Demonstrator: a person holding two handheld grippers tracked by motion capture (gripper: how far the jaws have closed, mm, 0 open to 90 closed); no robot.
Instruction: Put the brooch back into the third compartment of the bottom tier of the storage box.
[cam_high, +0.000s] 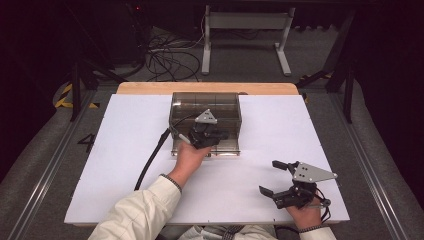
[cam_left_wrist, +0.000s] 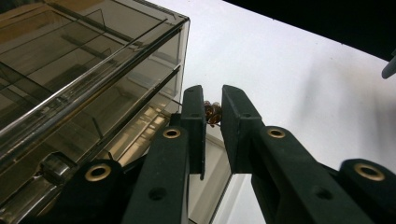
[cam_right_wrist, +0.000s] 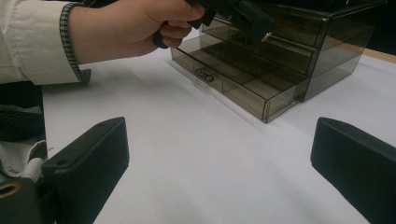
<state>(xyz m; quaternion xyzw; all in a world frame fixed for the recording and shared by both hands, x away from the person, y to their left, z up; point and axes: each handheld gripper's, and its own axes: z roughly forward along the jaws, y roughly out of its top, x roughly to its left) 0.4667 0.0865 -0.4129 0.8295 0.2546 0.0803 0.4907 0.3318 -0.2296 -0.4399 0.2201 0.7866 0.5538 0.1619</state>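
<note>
Evidently working partway through putting a small brown thing (cam_left_wrist: 213, 112) away in a smoky drawer box (cam_high: 205, 102): judging the bottom drawer (cam_right_wrist: 243, 88) as already pulled out toward the person, and the thing as not yet dropped in. Pinching that thing between the closed fingers (cam_left_wrist: 194, 121) of the left gripper (cam_left_wrist: 212, 100), close to their tips, with the box's near corner just beside one finger and the open drawer lying below and past the fingertips. Leaving, by this reading, the lowering into the drawer, the letting go and the pushing shut. Resting the right gripper (cam_high: 268, 177) low over the white tabletop (cam_high: 130, 150), well apart from the box, its fingers spread wide with nothing between them. Getting the held thing itself from the left gripper view, though too small and blurred for naming more exactly. Getting the layout from the high view instead: the left hand (cam_high: 190, 156) at the front of the box, the fingers pointing across it, anything between them too small to make out there. Getting the side of the drawer from the right gripper view, framed between that gripper's own wide-apart fingers: the tray standing out from the box front with its dividers, no contents made out, and the left gripper's fingertips hanging above it.
</note>
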